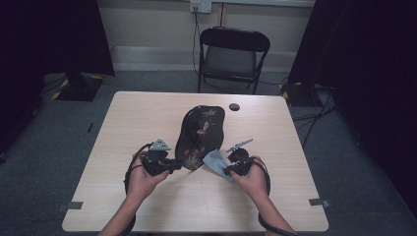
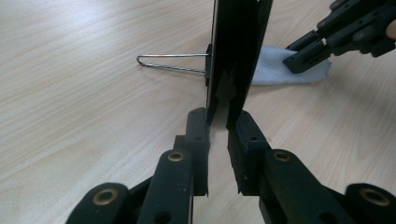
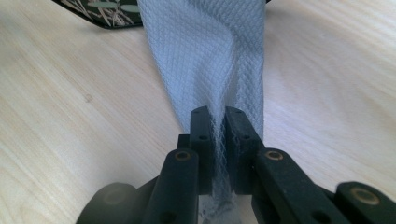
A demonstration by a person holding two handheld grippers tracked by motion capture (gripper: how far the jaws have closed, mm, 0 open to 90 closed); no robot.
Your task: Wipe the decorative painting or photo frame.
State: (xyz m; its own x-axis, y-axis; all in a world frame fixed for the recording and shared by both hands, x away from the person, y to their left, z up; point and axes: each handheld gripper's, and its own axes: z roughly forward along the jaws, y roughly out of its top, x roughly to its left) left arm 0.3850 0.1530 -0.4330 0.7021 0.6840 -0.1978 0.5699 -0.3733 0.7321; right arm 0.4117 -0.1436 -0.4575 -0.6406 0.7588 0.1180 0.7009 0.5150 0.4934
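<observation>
The cloth (image 1: 215, 160) pinched in the right gripper (image 1: 235, 167) jaws lies at four o'clock of the tray (image 1: 199, 135), whose near edge is clamped by the left gripper (image 1: 169, 165).

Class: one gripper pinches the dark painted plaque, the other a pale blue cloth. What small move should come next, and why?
Probably bring the cloth up against the plaque's painted face. The right gripper is shut on the cloth, which lies on the table right beside the plaque. The left gripper is shut on the plaque's edge, holding it on its wire stand, so it looks steadied for a wipe.
</observation>
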